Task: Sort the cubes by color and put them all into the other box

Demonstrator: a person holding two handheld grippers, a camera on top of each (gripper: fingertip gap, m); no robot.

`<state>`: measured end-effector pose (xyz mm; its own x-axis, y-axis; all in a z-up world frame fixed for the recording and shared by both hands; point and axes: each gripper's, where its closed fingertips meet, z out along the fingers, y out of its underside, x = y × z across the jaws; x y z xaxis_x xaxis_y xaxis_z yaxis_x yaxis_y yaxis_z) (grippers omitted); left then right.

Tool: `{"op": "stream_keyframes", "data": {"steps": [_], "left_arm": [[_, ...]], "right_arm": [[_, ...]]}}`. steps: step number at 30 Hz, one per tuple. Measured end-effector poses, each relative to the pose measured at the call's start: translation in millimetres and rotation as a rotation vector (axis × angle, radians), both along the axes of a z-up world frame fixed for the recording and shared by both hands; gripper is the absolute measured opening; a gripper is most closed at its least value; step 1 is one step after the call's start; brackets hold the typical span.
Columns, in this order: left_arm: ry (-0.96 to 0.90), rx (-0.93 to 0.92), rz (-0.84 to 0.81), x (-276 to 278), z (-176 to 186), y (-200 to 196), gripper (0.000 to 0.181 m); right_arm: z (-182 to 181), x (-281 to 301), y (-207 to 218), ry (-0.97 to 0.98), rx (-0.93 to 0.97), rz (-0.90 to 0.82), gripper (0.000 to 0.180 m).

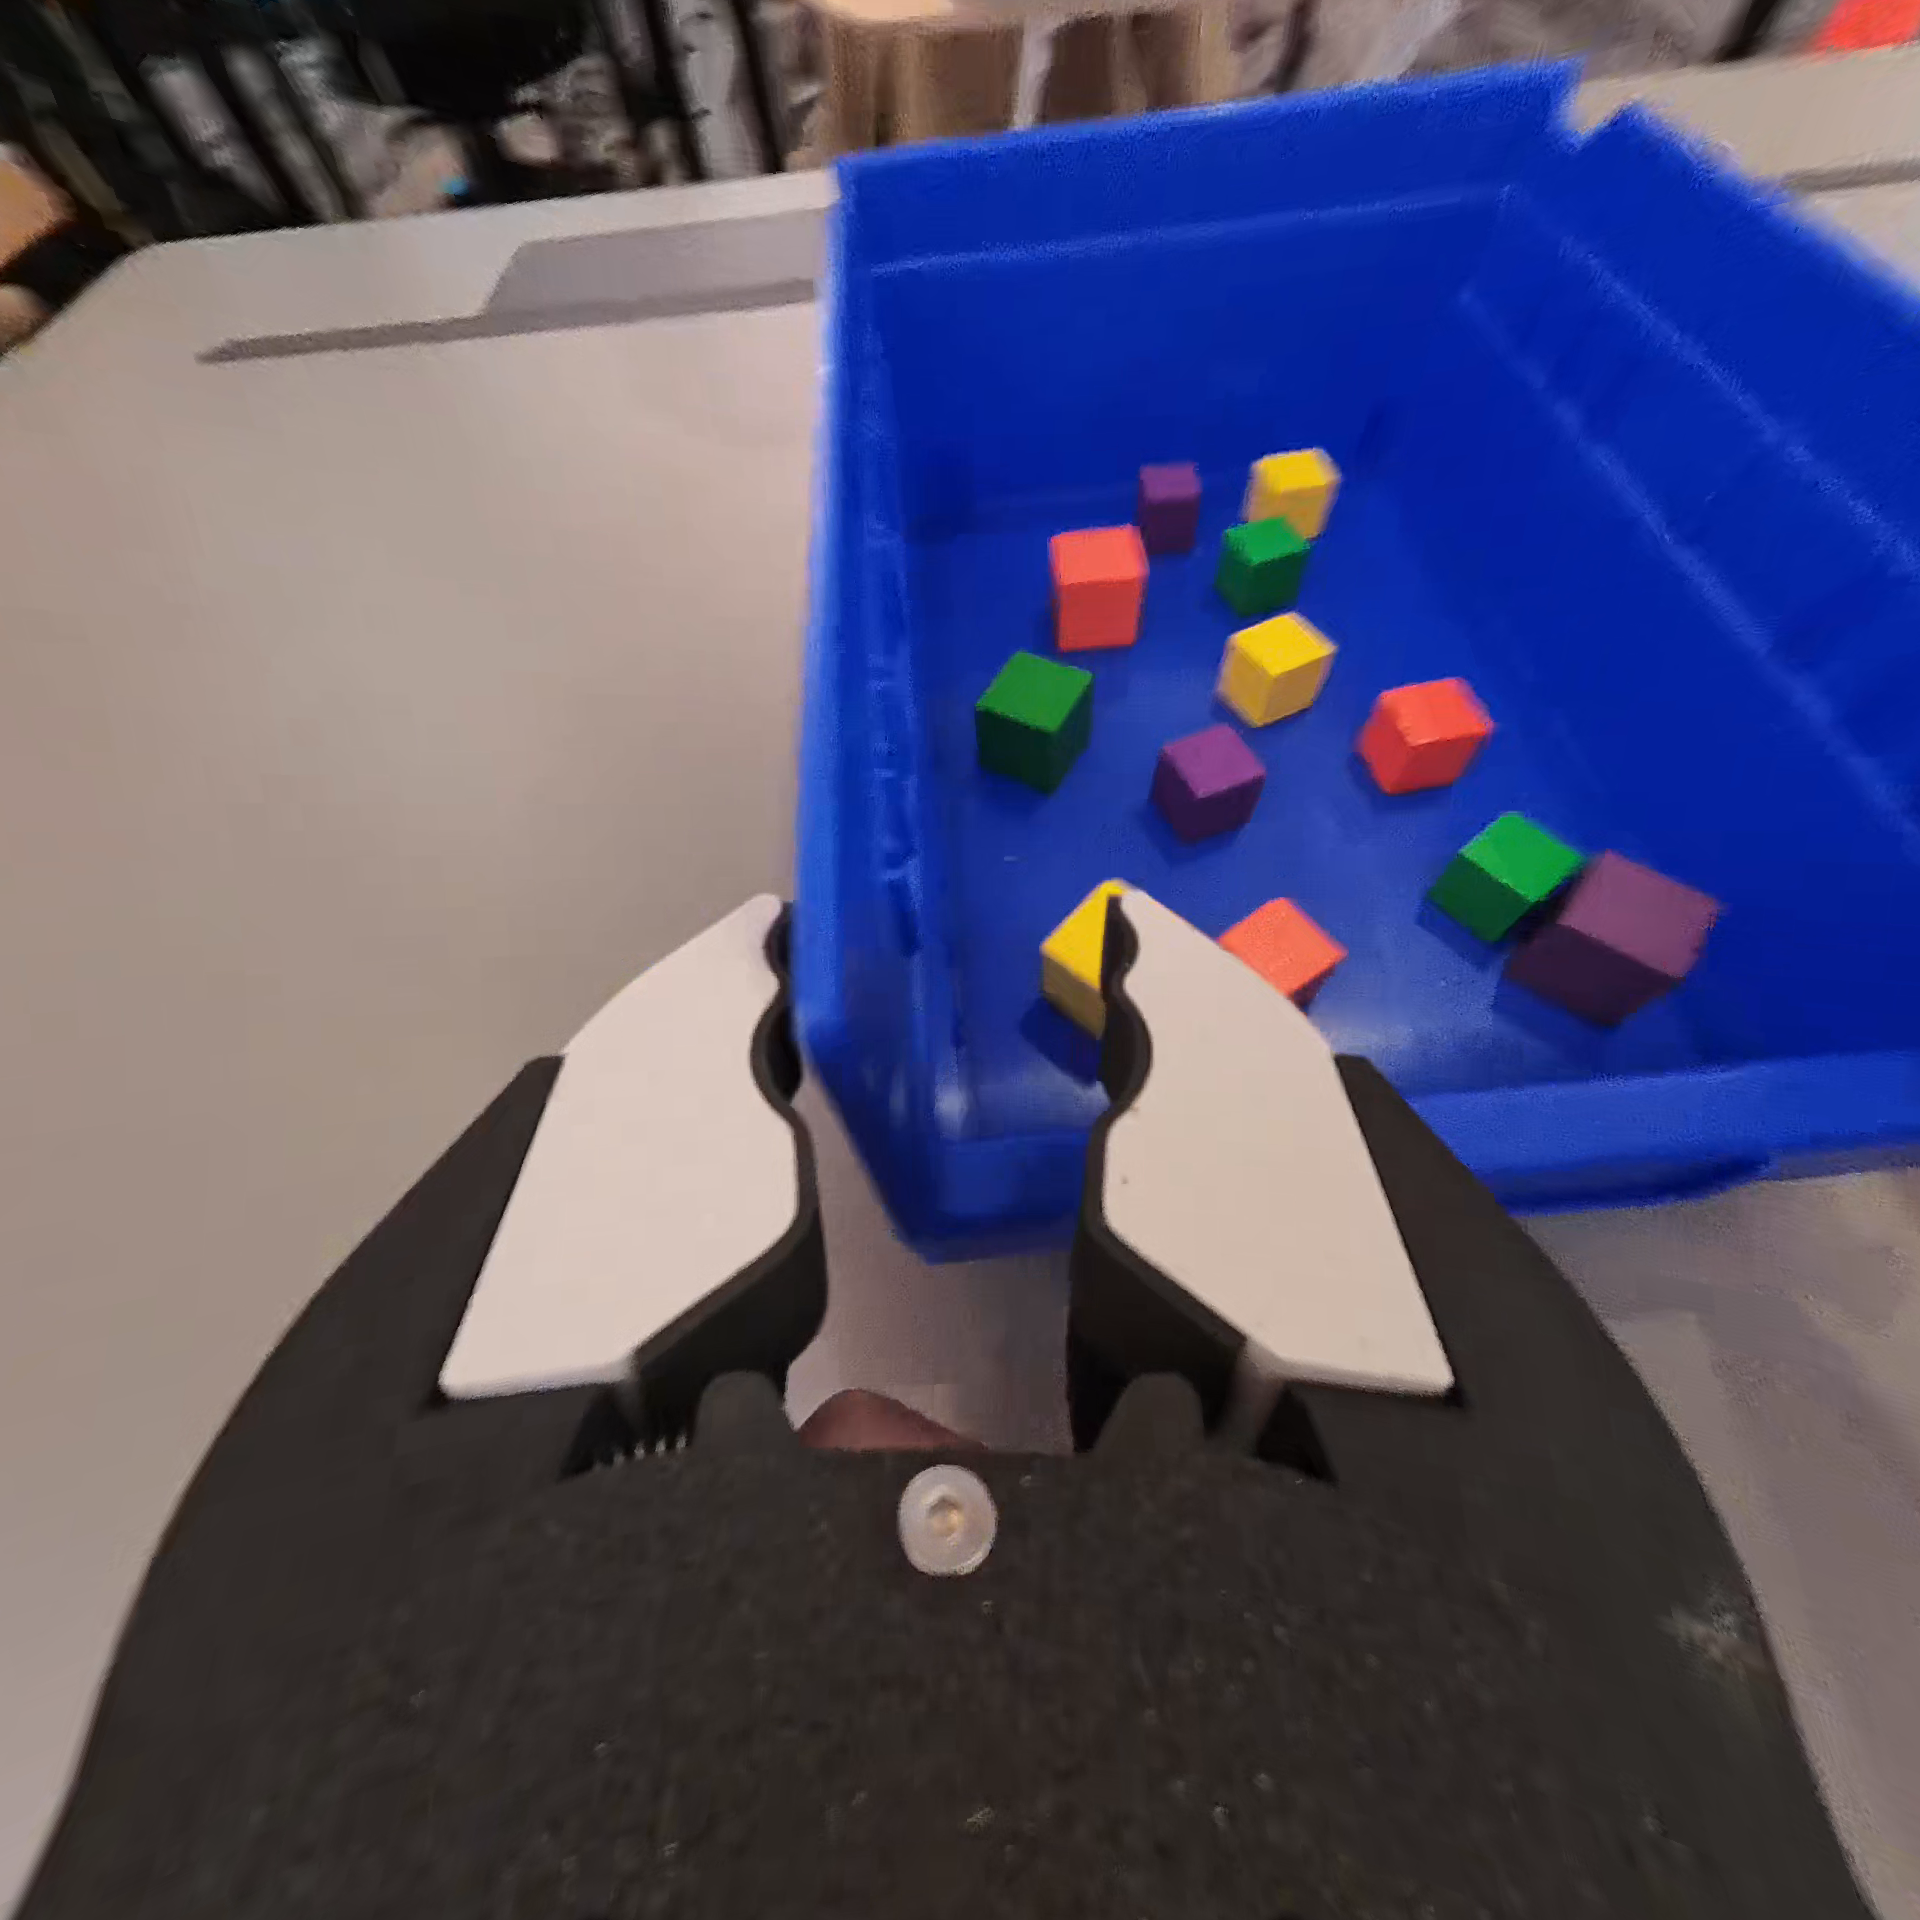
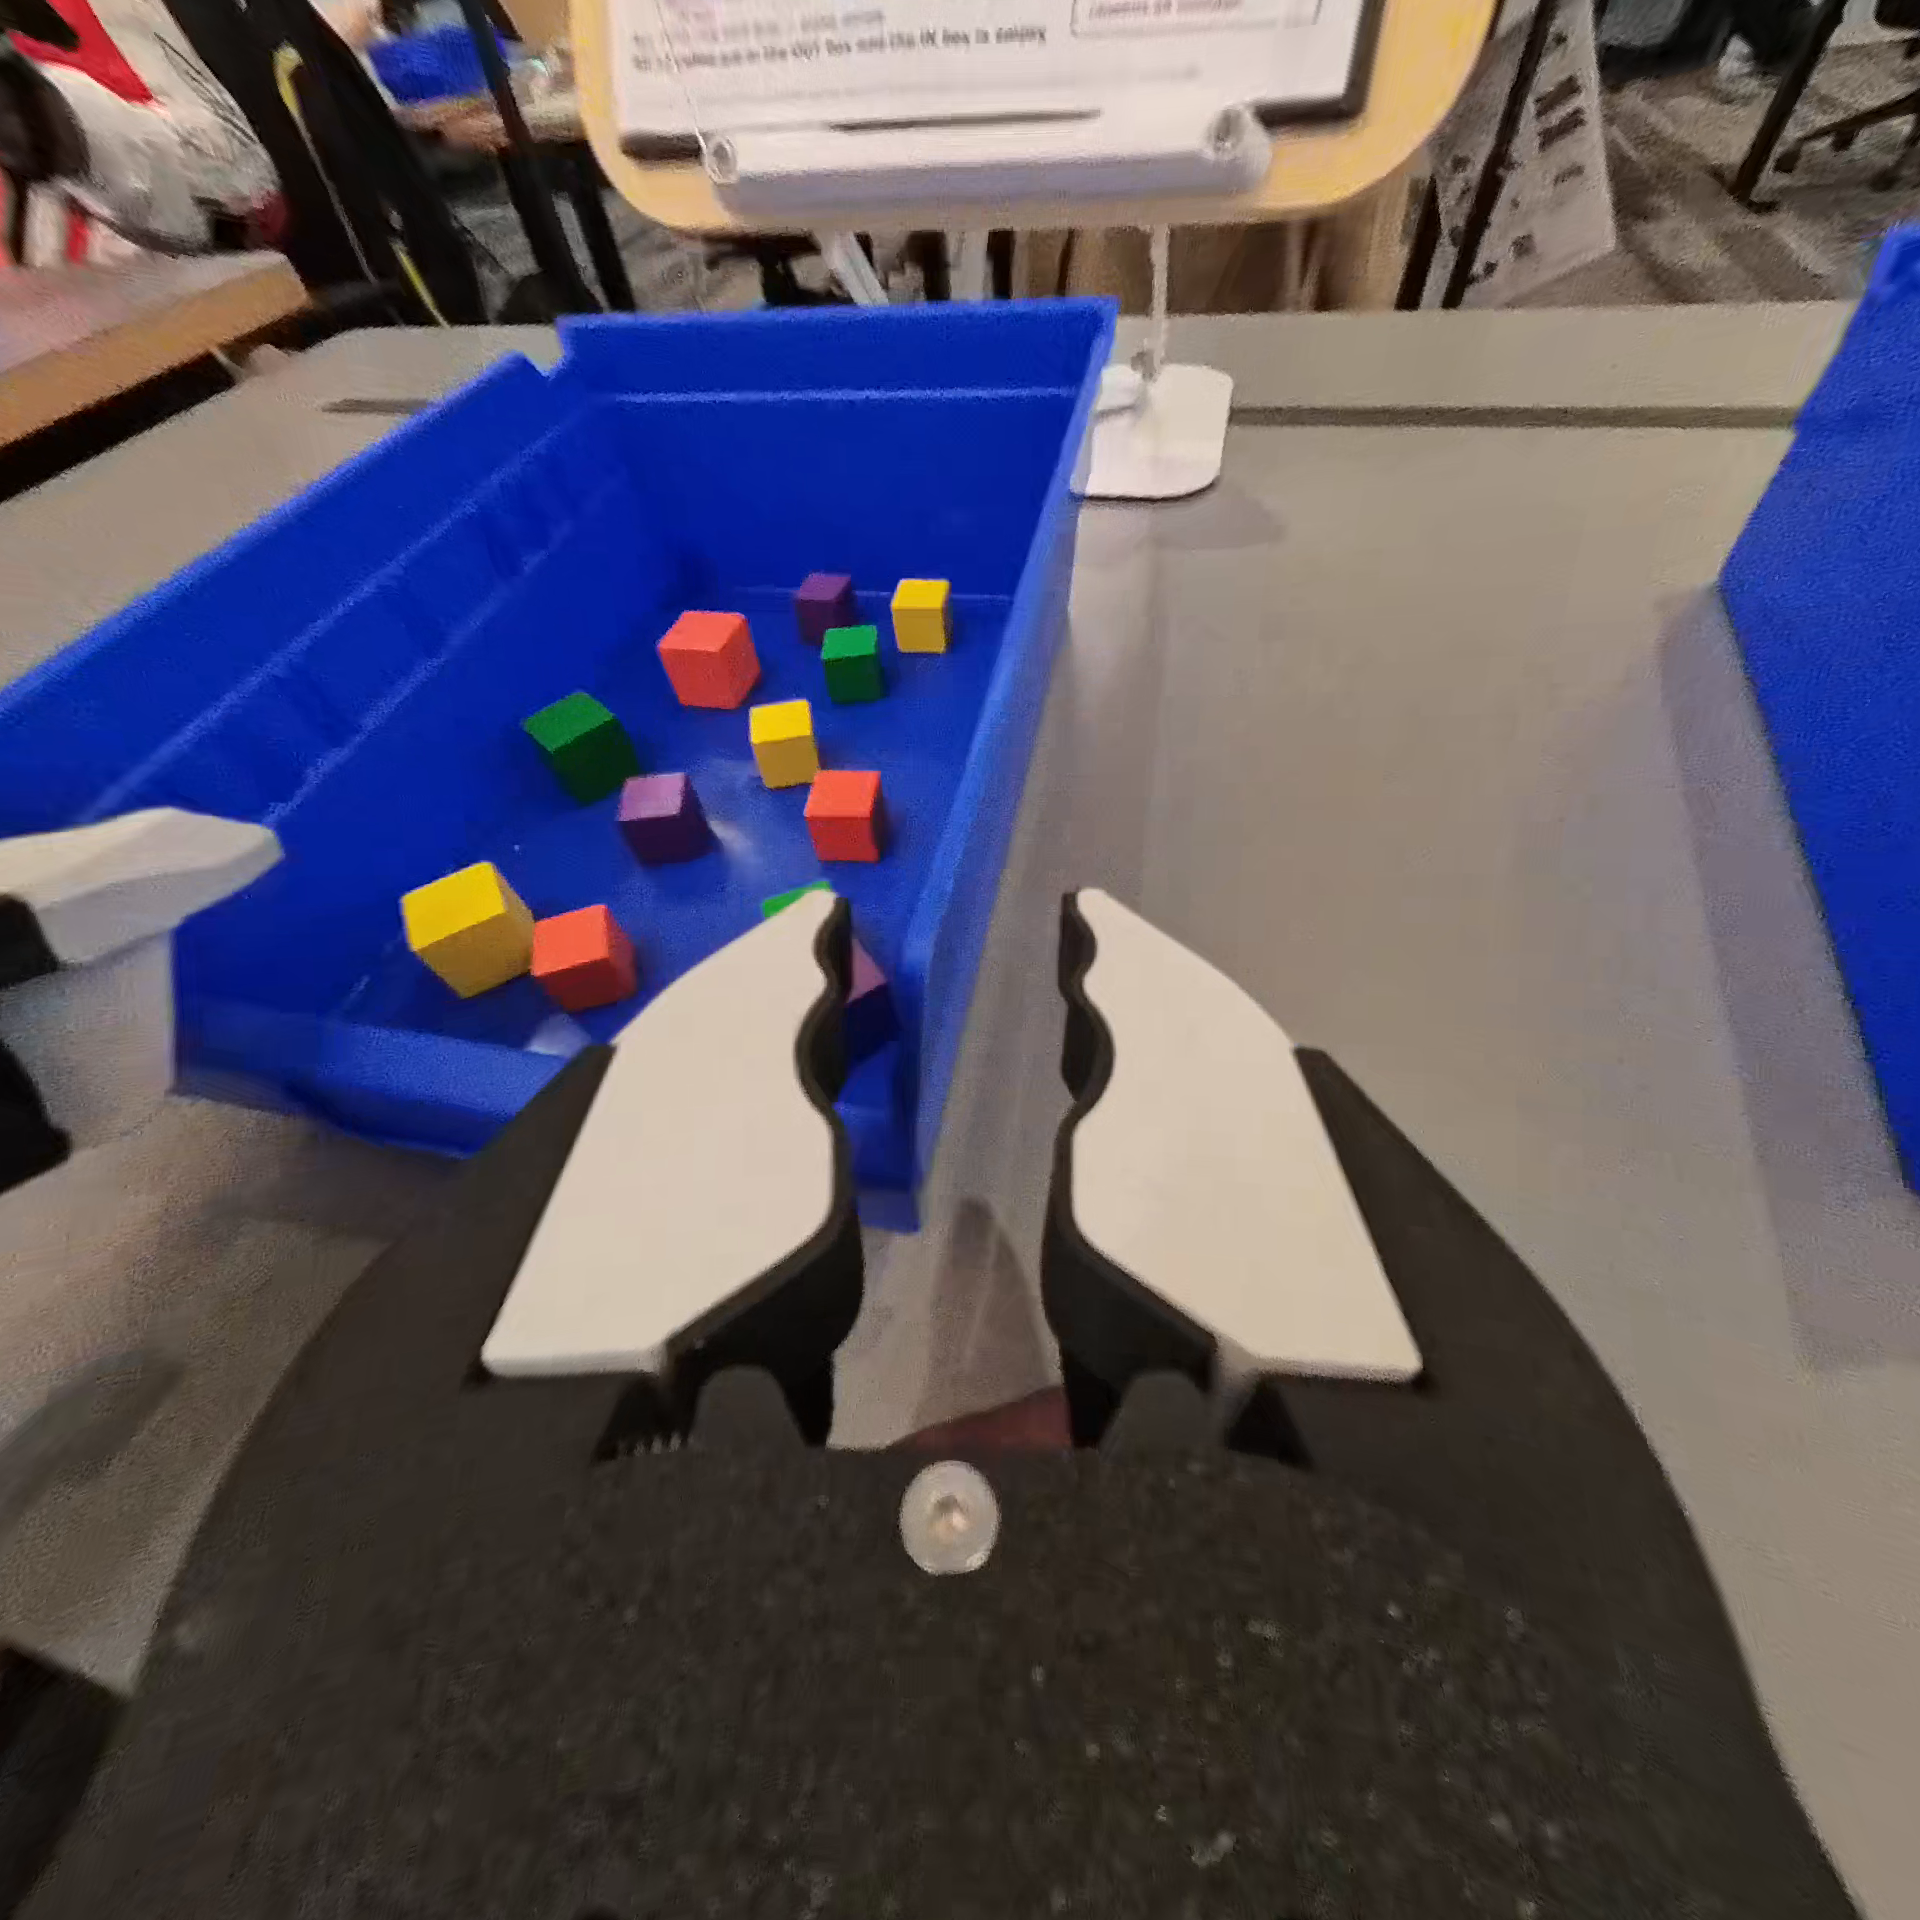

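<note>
- Cubes in red, yellow, green and purple lie scattered on the floor of a blue bin (image 1: 1039, 343) on a grey table (image 1: 364, 675)
- Left gripper (image 1: 948, 920) hovers over the bin's near left corner, jaws parted and holding nothing; its left finger sits outside the wall, its right finger (image 1: 1226, 1122) inside, partly covering a yellow cube (image 1: 1070, 961) with a red cube (image 1: 1283, 945) just beside it
- Right gripper (image 2: 951, 914) hangs at the bin's near right corner, jaws apart and empty; the side wall runs between the fingers, with a purple cube (image 2: 868, 1003) and a green cube (image 2: 795, 897) largely hidden behind the left finger (image 2: 707, 1122)
- Second blue box (image 2: 1839, 665) stands well apart at the right edge of the right wrist view, its inside hidden
- White stand base (image 2: 1158, 436) rests behind the bin
</note>
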<state>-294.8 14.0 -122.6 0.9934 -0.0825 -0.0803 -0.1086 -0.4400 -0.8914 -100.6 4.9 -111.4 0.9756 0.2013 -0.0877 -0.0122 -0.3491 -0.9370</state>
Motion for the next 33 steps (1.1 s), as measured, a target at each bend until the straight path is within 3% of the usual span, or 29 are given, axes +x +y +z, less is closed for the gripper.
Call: {"op": "stream_keyframes", "data": {"steps": [2,4,6,7,12,19,22,28,33], "left_arm": [[-0.060,0.024,-0.005,6.5,0.4,6.3,0.046],[-0.075,0.017,0.020,4.3,1.4,10.2,0.018],[-0.085,-0.002,0.042,-3.6,1.2,12.6,0.003],[-0.088,-0.004,0.031,-6.3,2.0,12.7,0.003],[-0.043,0.042,0.097,-49.0,23.9,8.8,0.002],[-0.052,0.088,0.112,-176.3,70.1,23.5,0.002],[-0.012,0.091,0.123,-230.6,75.3,28.1,0.002],[0.025,0.064,0.089,-286.4,53.2,43.5,0.002],[-0.006,-0.009,0.087,-291.6,7.9,63.6,0.004]], "right_arm": [[-8.0,0.6,7.5,-0.065,-0.013,-0.035,0.034],[-17.0,-5.1,13.0,-0.104,-0.041,-0.041,0.019],[-16.6,-1.9,17.1,-0.072,-0.049,-0.084,0.012],[-15.6,-1.4,19.2,-0.026,-0.056,-0.087,0.004],[-5.0,-41.0,21.1,0.024,-0.011,-0.088,0.003],[40.9,-171.0,32.0,0.062,0.101,-0.035,0.004],[39.7,-226.5,39.0,0.066,0.085,-0.014,0.004],[14.8,-291.1,52.1,0.046,0.012,0.013,0.004],[-14.0,-292.8,68.1,-0.005,-0.059,0.009,0.005]]}}
